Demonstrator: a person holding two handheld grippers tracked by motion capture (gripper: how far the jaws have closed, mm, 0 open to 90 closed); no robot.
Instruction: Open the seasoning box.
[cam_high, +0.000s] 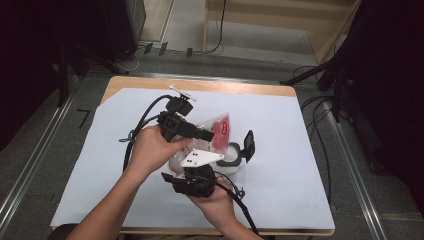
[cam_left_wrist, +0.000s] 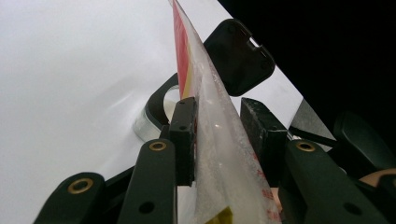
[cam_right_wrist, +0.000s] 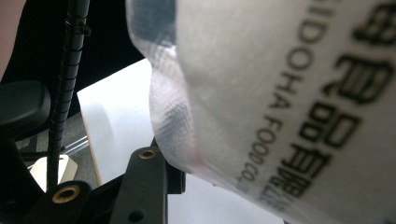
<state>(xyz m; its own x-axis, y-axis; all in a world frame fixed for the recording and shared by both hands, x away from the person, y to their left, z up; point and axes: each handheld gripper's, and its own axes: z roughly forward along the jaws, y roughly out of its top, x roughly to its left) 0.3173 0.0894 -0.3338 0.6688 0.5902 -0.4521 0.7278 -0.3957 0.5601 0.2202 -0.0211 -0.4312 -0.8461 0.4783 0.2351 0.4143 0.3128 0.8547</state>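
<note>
A clear plastic bag (cam_high: 216, 131) of white grains with a red label hangs over the table between both grippers. My left gripper (cam_high: 207, 134) comes in from the left and is shut on the bag's upper part; in the left gripper view the bag (cam_left_wrist: 212, 140) is squeezed between the two pads (cam_left_wrist: 184, 135). My right gripper (cam_high: 197, 162), under its grey plate, holds the bag's lower end from the near side. In the right gripper view the bag (cam_right_wrist: 280, 93) covers one jaw, and the other finger (cam_right_wrist: 149, 175) sits against it.
A round clear jar (cam_high: 231, 162) with a black rim stands just right of the bag, its black flip lid (cam_high: 248, 145) swung up; I also see this jar (cam_left_wrist: 156, 112) and lid (cam_left_wrist: 238, 56) beyond the left jaws. A white sheet (cam_high: 290, 150) covers the wooden table.
</note>
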